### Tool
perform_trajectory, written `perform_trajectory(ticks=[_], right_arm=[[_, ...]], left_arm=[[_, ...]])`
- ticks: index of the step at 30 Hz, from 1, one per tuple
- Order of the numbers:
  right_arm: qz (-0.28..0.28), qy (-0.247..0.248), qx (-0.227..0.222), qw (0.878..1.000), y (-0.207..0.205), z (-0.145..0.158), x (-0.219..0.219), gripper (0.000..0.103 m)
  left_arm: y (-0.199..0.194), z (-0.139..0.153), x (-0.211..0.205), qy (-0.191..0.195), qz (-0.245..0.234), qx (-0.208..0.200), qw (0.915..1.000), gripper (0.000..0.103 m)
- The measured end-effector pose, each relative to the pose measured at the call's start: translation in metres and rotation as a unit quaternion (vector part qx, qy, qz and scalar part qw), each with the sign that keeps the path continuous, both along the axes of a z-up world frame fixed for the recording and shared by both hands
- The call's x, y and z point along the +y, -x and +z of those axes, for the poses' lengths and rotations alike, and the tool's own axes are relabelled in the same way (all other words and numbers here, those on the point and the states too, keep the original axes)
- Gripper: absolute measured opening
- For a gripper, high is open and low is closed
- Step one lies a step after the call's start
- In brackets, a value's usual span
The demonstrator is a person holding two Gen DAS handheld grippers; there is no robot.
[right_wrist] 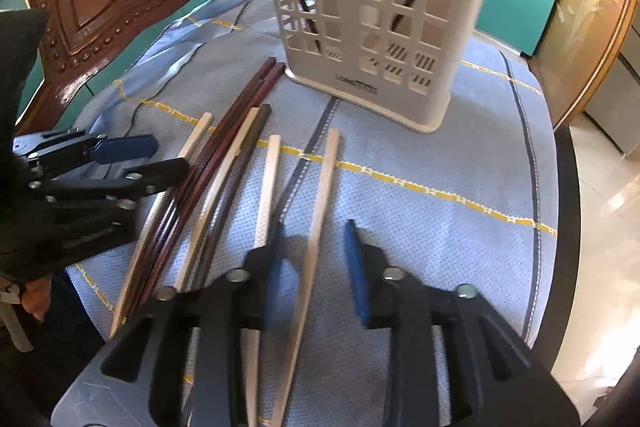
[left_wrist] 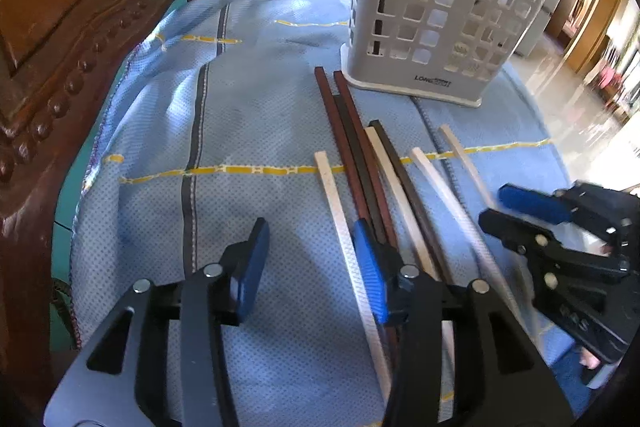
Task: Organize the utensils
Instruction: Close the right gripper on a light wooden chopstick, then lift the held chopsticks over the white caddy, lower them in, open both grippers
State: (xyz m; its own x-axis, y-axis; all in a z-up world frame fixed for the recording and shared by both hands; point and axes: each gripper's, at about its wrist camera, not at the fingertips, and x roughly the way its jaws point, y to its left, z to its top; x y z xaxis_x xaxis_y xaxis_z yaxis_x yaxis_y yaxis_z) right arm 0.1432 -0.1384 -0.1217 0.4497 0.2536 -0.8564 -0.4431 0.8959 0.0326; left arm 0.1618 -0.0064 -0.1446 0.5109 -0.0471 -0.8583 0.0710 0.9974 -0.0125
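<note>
Most of the job is left, as I judge it: seven chopsticks lie loose on the blue cloth (left_wrist: pixel 248 131) over the desk, and only a few dark sticks show through the lattice of the white utensil holder (right_wrist: pixel 372 7), which stands upright beyond both tongs

The left tongs (left_wrist: pixel 308 267) are released, nothing between the pads; the right-hand blue pad sits over the reddish-brown chopsticks (left_wrist: pixel 348 147), though I cannot tell whether it touches them. A pale chopstick (left_wrist: pixel 340 223) runs just inside that pad, not pinched

The right tongs (right_wrist: pixel 314 263) are also parted, and a pale chopstick (right_wrist: pixel 316 227) lies in the gap between the pads with daylight on both sides, so it is not clamped. A second pale chopstick (right_wrist: pixel 266 195) lies just left of the left pad

All the chopsticks lie flat, their long axes running from under the tongs away toward the holder, roughly along the way the tongs point, the blunt far ends fanned slightly apart. Further left of the right tongs lie a dark chopstick (right_wrist: pixel 256 135) and another pale one beside it, then the reddish-brown pair nearest the left tongs

Left to do: lift each stick, turn it upright and drop it into the holder
</note>
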Motion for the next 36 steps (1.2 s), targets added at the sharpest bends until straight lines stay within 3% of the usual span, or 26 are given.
perform_trajectory(ticks=[3,7,8,10,14,18,21,23,28,33,36], right_arm=[[0.001,0.024,-0.019,1.000,0.002,-0.001,0.007,0.043],[-0.019,0.005,-0.015,1.000,-0.006,-0.002,0.000,0.043],[-0.022,-0.006,-0.010,1.000,-0.008,-0.002,-0.002,0.043],[-0.034,-0.031,0.002,0.999,-0.012,-0.001,-0.011,0.043],[-0.035,0.022,-0.028,0.999,-0.007,-0.003,-0.006,0.043],[-0.028,0.029,-0.035,0.999,-0.002,-0.005,-0.002,0.043],[-0.023,0.012,-0.025,0.999,-0.005,-0.004,-0.003,0.032],[-0.015,0.001,-0.021,1.000,-0.003,-0.003,-0.002,0.010],[-0.009,-0.039,-0.003,0.999,-0.003,0.000,-0.005,0.006],[-0.010,-0.085,-0.066,0.994,0.009,0.039,-0.022,0.006],[-0.001,-0.135,-0.117,0.984,0.026,0.074,-0.039,0.006]], left_arm=[[-0.004,0.000,-0.007,-0.017,0.002,-0.010,0.9998,0.042],[-0.007,0.001,-0.010,-0.008,-0.003,-0.010,0.9999,0.019],[-0.008,0.001,-0.012,-0.010,-0.008,-0.011,0.9999,0.017],[-0.008,0.001,-0.013,-0.011,-0.008,-0.012,0.9998,0.017],[-0.008,0.000,-0.013,-0.005,-0.007,-0.013,0.9999,0.017],[-0.004,0.000,-0.016,-0.023,-0.005,-0.020,0.9995,0.023],[-0.003,-0.001,-0.014,-0.017,-0.004,-0.019,0.9997,0.020],[-0.004,-0.001,-0.015,-0.013,-0.010,-0.020,0.9997,0.014],[0.000,-0.001,-0.019,-0.019,-0.011,-0.030,0.9993,0.007],[0.017,0.026,-0.019,-0.013,-0.011,-0.078,0.9968,0.007],[0.033,0.053,-0.018,-0.002,-0.018,-0.115,0.9932,0.007]])
